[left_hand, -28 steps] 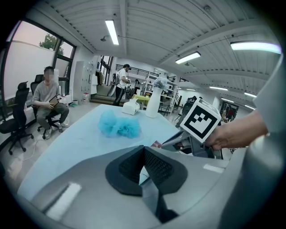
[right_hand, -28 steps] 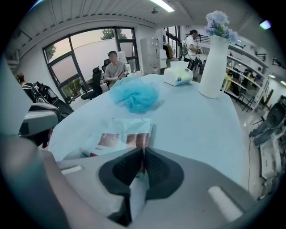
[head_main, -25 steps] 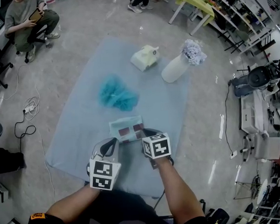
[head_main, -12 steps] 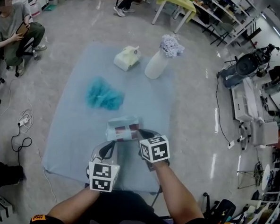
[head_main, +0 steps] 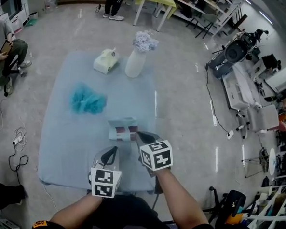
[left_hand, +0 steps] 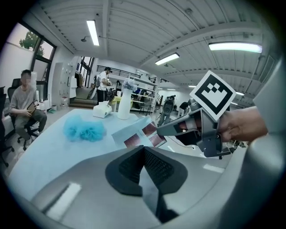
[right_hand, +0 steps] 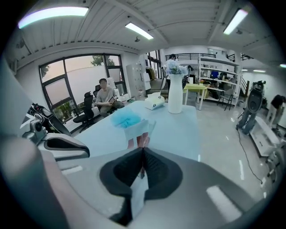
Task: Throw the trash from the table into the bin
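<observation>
Two hand-held grippers showed low in the head view, side by side over the near edge of the worktop (head_main: 67, 140). The right hand-held gripper (head_main: 138, 134) had its jaws closed on one edge of a flat trash wrapper (head_main: 122, 130), pale with dark red panels. The wrapper stuck out ahead of the jaws and to their left, its long axis running roughly across the view. Whether it hung clear of the cloth could not be told from above. The left hand-held gripper (head_main: 113, 149) sat just beside it, nearer the person. Farther off lay a teal fluffy bundle (head_main: 87, 101), a tissue box (head_main: 106, 61) and a white vase (head_main: 135, 63). No bin could be picked out.

From the left gripper view, the left hand-held gripper (left_hand: 144, 154) had its pads pressed together with nothing between them. The wrapper (left_hand: 134, 136) lay just ahead of it, pinched at its right edge by the right hand-held gripper (left_hand: 163, 129).

From the right gripper view, the right hand-held gripper (right_hand: 142, 157) was clamped on the thin sheet, and the wrapper (right_hand: 136, 129) stood up edge-on, straight out along the jaws. The left hand-held gripper (right_hand: 85, 152) lay low to the left.

Judging by this, the right hand already had the trash, so the carry to the bin was its job.
</observation>
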Demonstrator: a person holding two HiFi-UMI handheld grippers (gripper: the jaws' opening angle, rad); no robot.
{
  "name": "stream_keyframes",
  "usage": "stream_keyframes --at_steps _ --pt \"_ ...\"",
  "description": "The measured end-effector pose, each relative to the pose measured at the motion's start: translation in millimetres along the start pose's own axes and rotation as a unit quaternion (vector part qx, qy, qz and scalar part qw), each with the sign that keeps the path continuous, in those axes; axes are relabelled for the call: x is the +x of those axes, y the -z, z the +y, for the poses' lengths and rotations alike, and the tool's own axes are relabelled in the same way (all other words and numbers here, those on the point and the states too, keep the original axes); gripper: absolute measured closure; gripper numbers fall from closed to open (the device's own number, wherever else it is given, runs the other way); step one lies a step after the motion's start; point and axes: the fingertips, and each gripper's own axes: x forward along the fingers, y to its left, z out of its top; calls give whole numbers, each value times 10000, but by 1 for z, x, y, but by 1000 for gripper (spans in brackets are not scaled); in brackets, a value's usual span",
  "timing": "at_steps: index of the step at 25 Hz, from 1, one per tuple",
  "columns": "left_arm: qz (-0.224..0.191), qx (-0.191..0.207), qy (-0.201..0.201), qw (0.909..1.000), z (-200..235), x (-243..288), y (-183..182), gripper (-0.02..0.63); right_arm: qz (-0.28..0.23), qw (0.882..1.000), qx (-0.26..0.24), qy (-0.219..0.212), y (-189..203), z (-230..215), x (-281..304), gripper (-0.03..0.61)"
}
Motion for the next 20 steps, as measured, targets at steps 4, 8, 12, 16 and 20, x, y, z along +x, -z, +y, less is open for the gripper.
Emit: stream_keyframes --at_steps 4,8,12,16,20 --pt "-8 136 226 9997 -26 3 -6 606 -153 9996 143 198 3 -15 -28 572" --pt "-4 244 447 9987 -52 7 -5 606 -278 9984 271 413 12 -31 -54 574" --pt "-1 390 680 9969 -79 11 -7 607 -414 9961 427 647 20 -49 -83 574" --pt "-22 508 887 9948 -105 13 -9 606 -514 9934 583 842 32 -64 -111 574" --pt "31 649 1080 9920 -132 14 -6 606 -592 9898 756 1050 48 -79 -138 574"
